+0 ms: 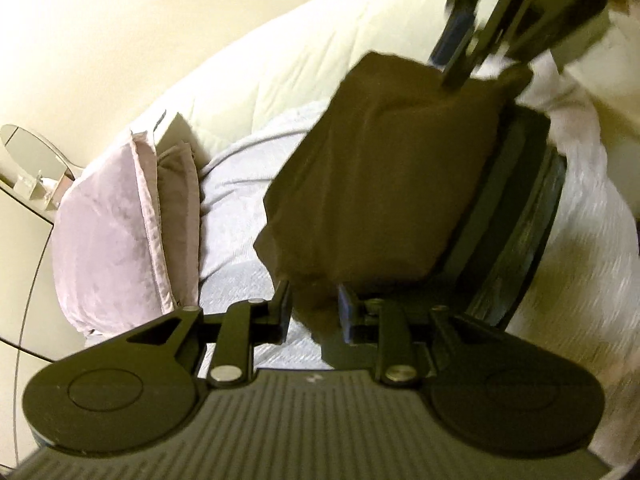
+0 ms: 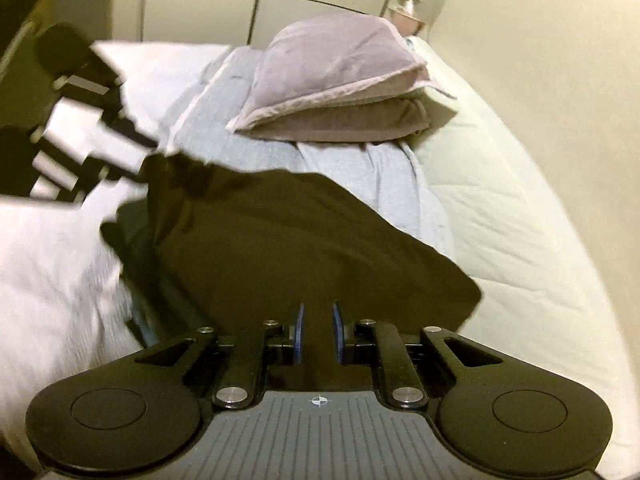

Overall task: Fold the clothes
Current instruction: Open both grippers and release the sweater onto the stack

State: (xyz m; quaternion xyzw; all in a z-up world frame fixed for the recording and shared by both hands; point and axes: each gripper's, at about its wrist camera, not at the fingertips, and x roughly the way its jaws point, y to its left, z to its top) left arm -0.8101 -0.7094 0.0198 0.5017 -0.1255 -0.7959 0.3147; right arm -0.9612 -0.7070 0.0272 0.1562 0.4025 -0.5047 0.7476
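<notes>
The dark brown garment (image 2: 304, 240) looks soft, light and limp, so it should sag between holds; its corners seem the best places to take it. It is plain, unpatterned cloth, lifted over the middle of the bed (image 2: 520, 216). The right gripper (image 2: 318, 334) pinches one edge in narrow jaws; the left gripper (image 1: 314, 310) has cloth between slightly parted pads.
</notes>
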